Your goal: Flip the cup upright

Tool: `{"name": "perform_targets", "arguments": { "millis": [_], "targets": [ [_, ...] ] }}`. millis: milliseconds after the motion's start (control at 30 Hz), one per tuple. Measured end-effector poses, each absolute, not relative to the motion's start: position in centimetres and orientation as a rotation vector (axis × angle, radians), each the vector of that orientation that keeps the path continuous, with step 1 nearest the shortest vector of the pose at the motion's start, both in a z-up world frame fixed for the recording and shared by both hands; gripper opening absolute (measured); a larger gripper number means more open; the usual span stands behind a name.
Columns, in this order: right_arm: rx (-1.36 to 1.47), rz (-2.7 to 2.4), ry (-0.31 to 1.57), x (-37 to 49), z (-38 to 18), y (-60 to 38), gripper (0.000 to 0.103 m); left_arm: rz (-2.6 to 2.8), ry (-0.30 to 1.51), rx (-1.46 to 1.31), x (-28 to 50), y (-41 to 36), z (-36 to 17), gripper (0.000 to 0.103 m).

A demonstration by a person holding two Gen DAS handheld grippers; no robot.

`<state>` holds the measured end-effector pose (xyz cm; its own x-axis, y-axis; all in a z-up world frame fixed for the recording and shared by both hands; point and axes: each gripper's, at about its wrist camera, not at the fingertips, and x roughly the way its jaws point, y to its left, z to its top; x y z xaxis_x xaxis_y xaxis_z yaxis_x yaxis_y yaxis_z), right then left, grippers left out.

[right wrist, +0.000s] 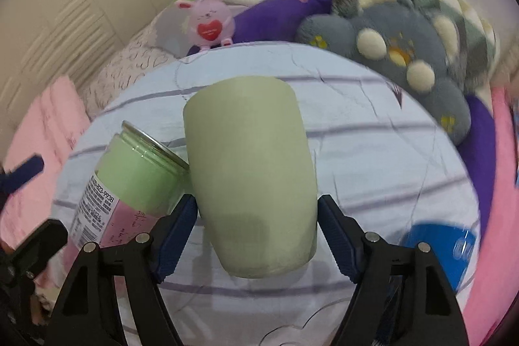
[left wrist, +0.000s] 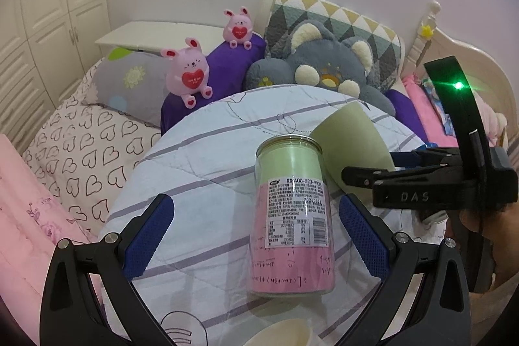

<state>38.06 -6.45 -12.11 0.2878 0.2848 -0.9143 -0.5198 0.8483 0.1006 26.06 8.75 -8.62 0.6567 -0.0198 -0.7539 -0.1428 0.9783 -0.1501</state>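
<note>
Right claw (right wrist: 258, 226) front and centre, blue pads (right wrist: 176, 235) pinching the pale green cup (right wrist: 251, 174) on both flanks near its wider end. The cup is off the quilt and tilted, narrower closed end pointing away from the camera, its open end down toward the claw's base. From the left wrist view the same cup (left wrist: 352, 140) peeks out behind the jar, with the right claw (left wrist: 363, 175) reaching in from the right side, a green light glowing on its black frame.

Left claw (left wrist: 256, 235) is spread wide, pads (left wrist: 149, 235) well apart either side of the clear jar (left wrist: 292, 216), touching nothing. That jar stands upright on the striped quilt (left wrist: 201, 151), green in its upper part, pink below, a printed label facing the camera. In the right view the jar (right wrist: 129, 184) sits just beside the cup's left flank; whether they touch, I cannot tell.

Further out: a blue object (right wrist: 444, 252) at the right on the quilt, a cream rim (left wrist: 282, 333) at the bottom edge, two pink bunny toys (left wrist: 189, 72) on a purple cushion (left wrist: 227, 64), and a grey plush (left wrist: 324, 67) at the headboard.
</note>
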Motion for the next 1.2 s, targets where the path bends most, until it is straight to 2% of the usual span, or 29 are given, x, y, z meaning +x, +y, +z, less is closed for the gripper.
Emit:
{"name": "perform_targets", "arguments": {
  "millis": [633, 867, 1200],
  "targets": [
    [0.169, 0.416, 1.324, 33.6, -12.8, -11.1, 0.077, 0.047, 0.829, -0.16, 21.8, 7.2, -6.1, 0.103],
    [0.267, 0.445, 1.254, 32.6, -12.1, -12.4, 0.079, 0.054, 0.845, -0.179, 20.7, 6.5, -5.4, 0.103],
    [0.121, 0.445, 1.004, 26.1, -7.6, -15.6, 0.08, 0.072, 0.797, -0.151, 18.1, 3.0, -3.1, 0.103]
  ]
}}
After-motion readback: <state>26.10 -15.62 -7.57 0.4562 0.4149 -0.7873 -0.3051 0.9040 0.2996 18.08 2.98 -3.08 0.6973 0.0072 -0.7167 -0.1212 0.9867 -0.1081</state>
